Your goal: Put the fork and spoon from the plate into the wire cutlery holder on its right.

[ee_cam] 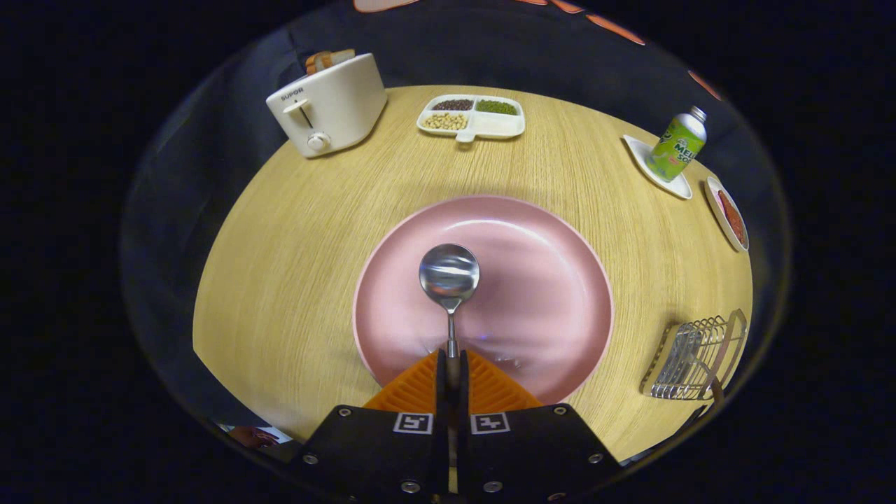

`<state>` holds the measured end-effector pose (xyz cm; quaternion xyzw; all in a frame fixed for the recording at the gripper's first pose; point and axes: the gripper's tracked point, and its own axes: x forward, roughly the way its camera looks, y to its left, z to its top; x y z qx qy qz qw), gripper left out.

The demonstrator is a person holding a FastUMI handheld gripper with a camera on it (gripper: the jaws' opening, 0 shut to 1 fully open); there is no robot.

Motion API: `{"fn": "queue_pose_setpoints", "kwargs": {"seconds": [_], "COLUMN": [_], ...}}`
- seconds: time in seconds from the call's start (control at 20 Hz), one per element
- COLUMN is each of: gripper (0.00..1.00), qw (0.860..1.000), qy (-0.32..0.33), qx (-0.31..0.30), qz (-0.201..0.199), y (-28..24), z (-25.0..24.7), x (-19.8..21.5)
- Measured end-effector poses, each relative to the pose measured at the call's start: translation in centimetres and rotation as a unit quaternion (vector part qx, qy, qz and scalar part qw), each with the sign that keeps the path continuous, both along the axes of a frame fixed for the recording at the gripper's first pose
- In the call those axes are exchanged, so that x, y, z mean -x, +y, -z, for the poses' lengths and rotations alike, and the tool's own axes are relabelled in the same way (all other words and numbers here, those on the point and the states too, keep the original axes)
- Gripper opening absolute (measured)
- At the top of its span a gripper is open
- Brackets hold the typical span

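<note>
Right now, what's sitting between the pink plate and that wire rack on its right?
Nothing: in the gripper view, only bare wooden table separates the pink plate from the wire rack. The fingers are shut on the spoon, held over the plate.

The gripper (pixel 452 364) has its fingers (pixel 420 385) clamped together, pointing forward.

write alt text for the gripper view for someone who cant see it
The gripper is shut on a spoon by its handle, bowl pointing ahead over a pink plate on a wooden table. A wire holder sits to the plate's right. Beyond the plate are a toaster, a divided tray and a green bottle.
</note>
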<state>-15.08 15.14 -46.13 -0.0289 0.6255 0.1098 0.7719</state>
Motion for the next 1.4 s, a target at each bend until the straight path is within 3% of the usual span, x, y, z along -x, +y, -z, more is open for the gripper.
{"fn": "queue_pose_setpoints", "kwargs": {"seconds": [0.3, 0.7, 0.9, 1.1, 1.4], "gripper": [0.05, 0.05, 0.05, 0.05, 0.05], "qw": [0.996, 0.984, 0.983, 0.986, 0.989], "qy": [-0.059, -0.113, -0.080, -0.035, 0.036], "qx": [0.006, 0.044, 0.070, 0.096, 0.081], "qz": [0.067, 0.128, 0.147, 0.134, 0.118], "y": [-3.4, -12.6, -18.0, -22.0, -23.7], "z": [-4.6, -11.4, -12.1, -11.6, -10.3], "x": [-1.1, -1.6, -0.6, 0.6, 1.4]}}
